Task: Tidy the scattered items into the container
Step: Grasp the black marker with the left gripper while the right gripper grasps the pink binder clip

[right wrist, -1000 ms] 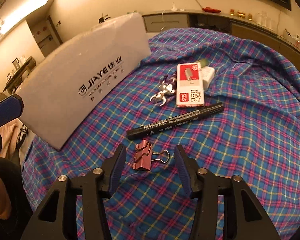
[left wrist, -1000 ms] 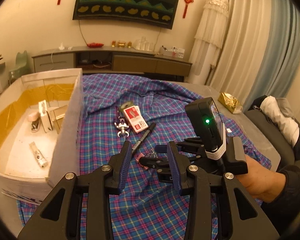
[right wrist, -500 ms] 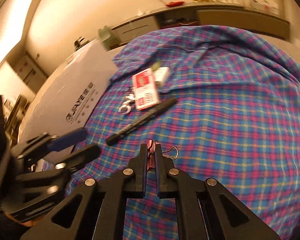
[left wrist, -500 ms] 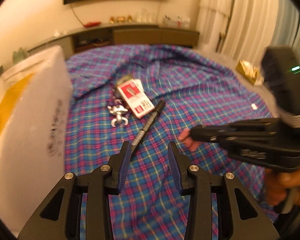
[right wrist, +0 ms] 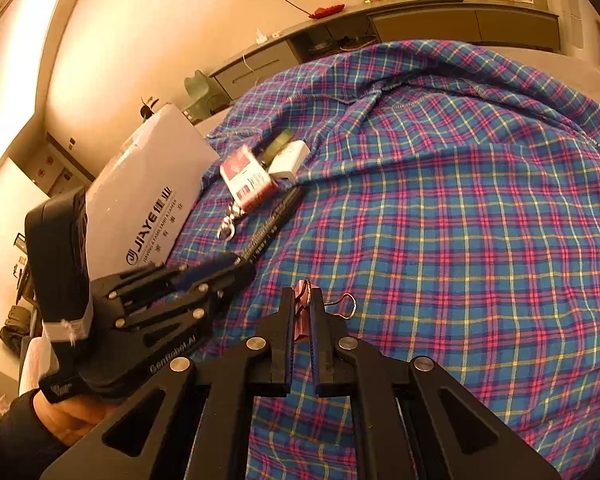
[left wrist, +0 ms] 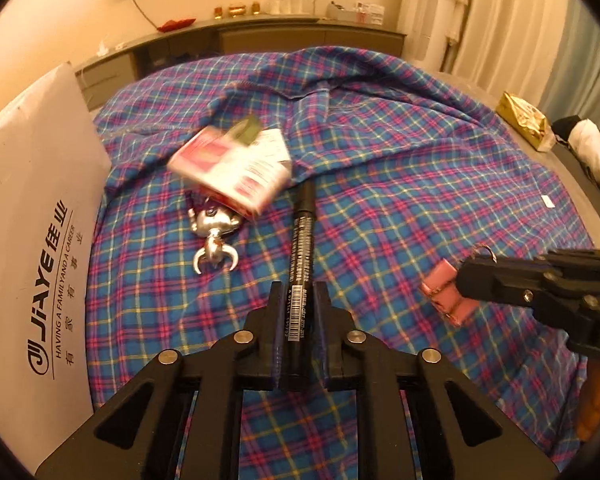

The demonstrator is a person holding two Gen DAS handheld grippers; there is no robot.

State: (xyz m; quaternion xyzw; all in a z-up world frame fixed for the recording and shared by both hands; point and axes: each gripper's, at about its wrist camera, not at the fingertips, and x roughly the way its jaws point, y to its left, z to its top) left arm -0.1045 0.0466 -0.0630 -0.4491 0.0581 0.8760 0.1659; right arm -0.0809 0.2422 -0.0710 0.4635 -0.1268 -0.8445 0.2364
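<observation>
Left gripper [left wrist: 299, 312] is clenched on the near end of the black marker [left wrist: 303, 240], barcode end between the jaws, cap end pointing far along the plaid cloth [left wrist: 400, 168]. Right gripper [right wrist: 301, 312] is clamped on the pink binder clip [right wrist: 301, 308], wire handle sticking out to the right; in the left wrist view the clip [left wrist: 444, 298] hangs at the right gripper's tip, at right of the marker.

Doing the step well: lift the marker straight up before swinging left, since it is held near one end and will likely droop or pivot in the jaws. Keep it clear of the metal keyring [left wrist: 214, 236] and the red-white staple box [left wrist: 228, 172] just left of its far end. Carry both loads over the top edge of the white foam box [left wrist: 40, 248] at left and let go low inside, one hand at a time so the grippers don't collide.

Container: only the outer wall with JIAYE print shows; inside is hidden, so contents cannot be told. Still on the cloth: keyring, staple box, and a small white item [right wrist: 288, 158] with a greenish thing beside it, blurred, probably a charger.
</observation>
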